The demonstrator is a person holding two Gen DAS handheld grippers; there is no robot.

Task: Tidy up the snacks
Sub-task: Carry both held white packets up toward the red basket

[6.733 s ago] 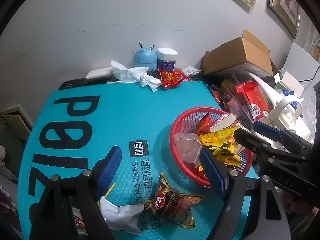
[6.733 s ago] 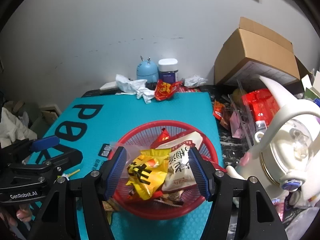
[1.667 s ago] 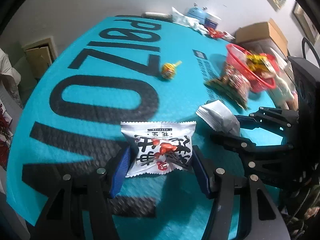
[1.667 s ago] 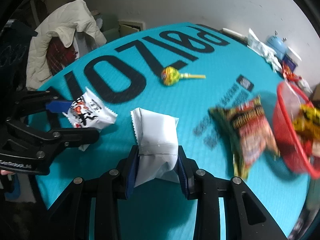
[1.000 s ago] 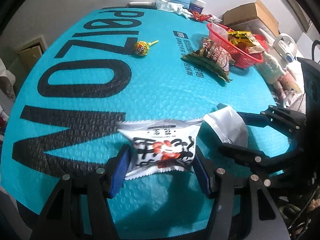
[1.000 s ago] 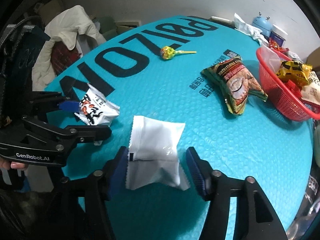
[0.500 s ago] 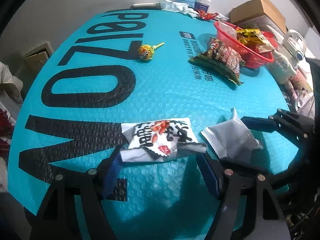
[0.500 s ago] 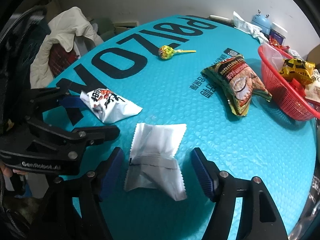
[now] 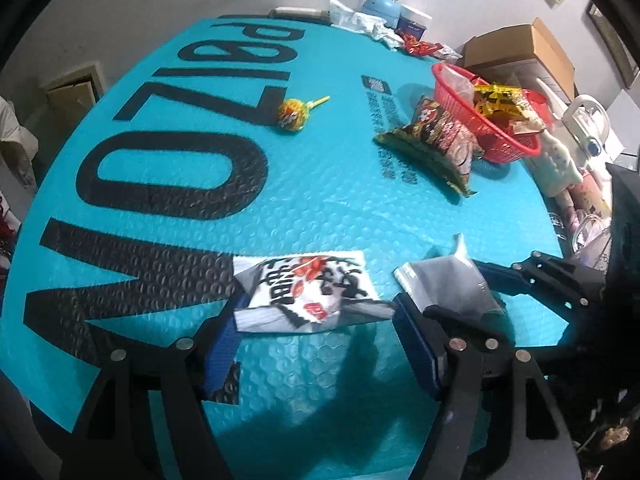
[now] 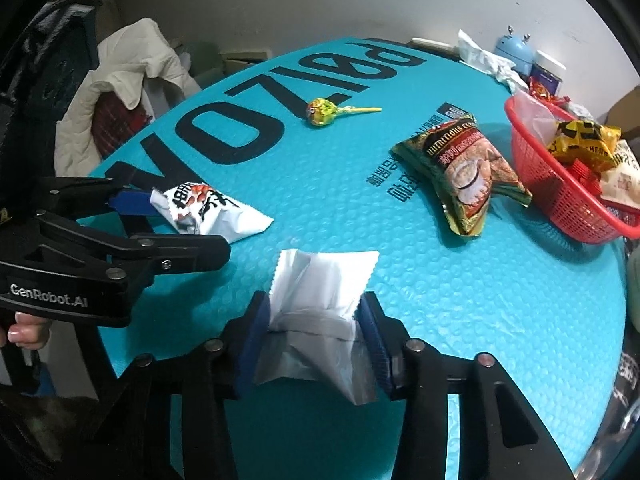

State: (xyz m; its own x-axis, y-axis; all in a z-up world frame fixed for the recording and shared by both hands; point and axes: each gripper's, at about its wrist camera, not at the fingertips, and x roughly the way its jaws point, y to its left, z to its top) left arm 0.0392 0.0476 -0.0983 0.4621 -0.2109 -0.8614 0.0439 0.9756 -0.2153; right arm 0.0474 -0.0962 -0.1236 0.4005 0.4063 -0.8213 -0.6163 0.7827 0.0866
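Observation:
My left gripper (image 9: 320, 344) has its jaws around a white snack packet with black and red print (image 9: 308, 292), pads near its ends; the packet also shows in the right wrist view (image 10: 208, 212). My right gripper (image 10: 314, 336) is shut on a plain white packet (image 10: 320, 296), which the left wrist view shows as silver-grey (image 9: 444, 284). Both packets sit low over the teal mat (image 9: 320, 200). A red basket (image 10: 560, 196) holding several snacks stands at the far right. A green-brown cereal bag (image 10: 460, 164) and a lollipop (image 10: 324, 114) lie on the mat.
A blue gadget (image 10: 514, 50), a jar (image 10: 550, 70) and crumpled tissue (image 10: 486, 60) sit at the mat's far end. A cardboard box (image 9: 520, 52) and a white kettle (image 9: 588, 116) stand beyond the basket. A chair with a white jacket (image 10: 124, 80) is left of the table.
My right gripper has closed onto the plain white packet, which it straddled open half a second ago. The printed packet has tilted between my left jaws and lifted slightly.

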